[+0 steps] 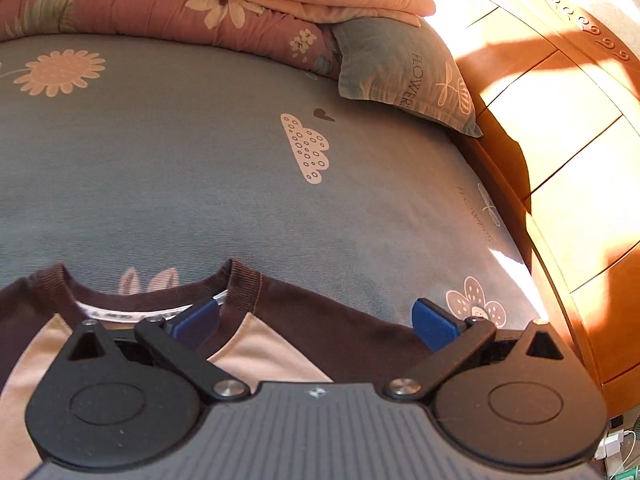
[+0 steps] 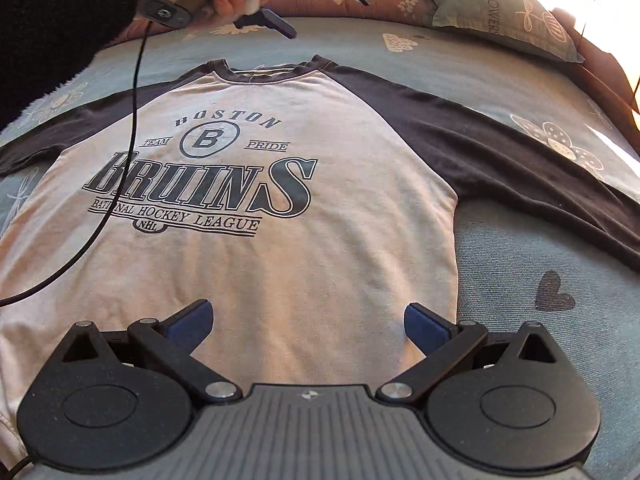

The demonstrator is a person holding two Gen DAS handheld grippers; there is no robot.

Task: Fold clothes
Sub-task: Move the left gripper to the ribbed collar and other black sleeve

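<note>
Both grippers stand wide and empty over the cream, dark-sleeved raglan T-shirt (image 2: 256,208), spread face-up on the blue flower-print bedsheet (image 1: 160,152); the left gripper (image 1: 316,320) hovers at its collar, the right gripper (image 2: 308,322) near the hem, seemingly poised for a first fold.

We see a bed under a grey-blue sheet (image 1: 180,168) printed with flowers and clouds. At its far edge lies a folded floral quilt (image 1: 168,12) with a matching grey pillow (image 1: 404,72) to its right. On the right runs a wooden headboard (image 1: 568,160), lit by strong sunlight.
</note>
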